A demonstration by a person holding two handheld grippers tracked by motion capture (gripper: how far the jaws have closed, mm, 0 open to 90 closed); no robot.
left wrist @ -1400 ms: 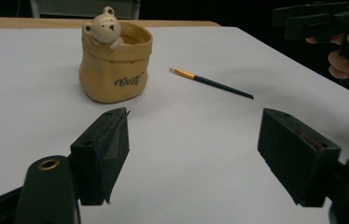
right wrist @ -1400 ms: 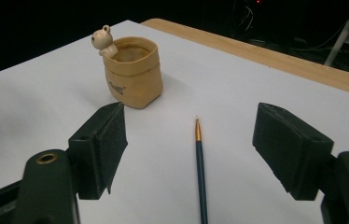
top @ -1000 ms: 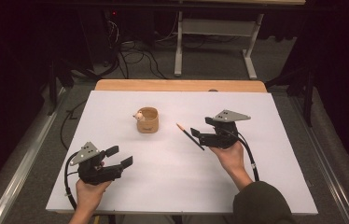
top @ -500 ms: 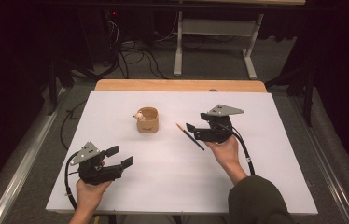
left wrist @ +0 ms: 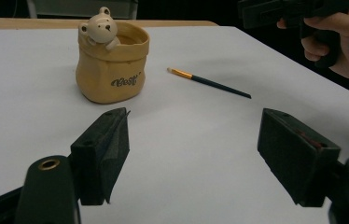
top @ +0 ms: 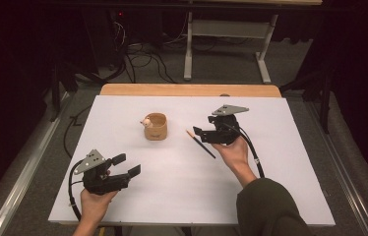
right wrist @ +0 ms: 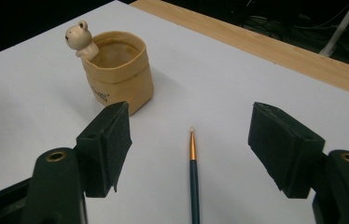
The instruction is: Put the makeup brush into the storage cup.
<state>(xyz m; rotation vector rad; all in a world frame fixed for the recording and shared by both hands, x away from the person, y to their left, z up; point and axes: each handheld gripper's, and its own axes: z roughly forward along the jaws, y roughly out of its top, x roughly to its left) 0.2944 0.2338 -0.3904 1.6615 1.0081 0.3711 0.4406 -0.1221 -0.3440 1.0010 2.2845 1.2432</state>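
A tan pot [top: 155, 126] with a small bear figure on its rim stands upright near the middle of the white table top. A dark-handled paintbrush [top: 200, 143] with a gold ferrule lies flat to its right. My right gripper [top: 197, 134] hovers open just over the brush's far end. In the right gripper view the brush [right wrist: 194, 186] lies between the jaws, its tip toward the pot [right wrist: 116, 70]. My left gripper [top: 128, 164] is open and empty near the front left. In its view the pot [left wrist: 112, 63] and brush [left wrist: 210, 82] lie ahead, apart from the jaws.
The white sheet [top: 270, 162] covers the table, with a bare wooden strip [top: 187, 90] along the far edge. Beyond it are a desk frame [top: 226, 44] and cables [top: 138, 64] on the floor. The right hand and its gripper [left wrist: 275, 11] show at the left gripper view's top right.
My right gripper has moved left and slightly forward, so its jaws now stand over the brush's far end. The left gripper, pot and brush have not moved.
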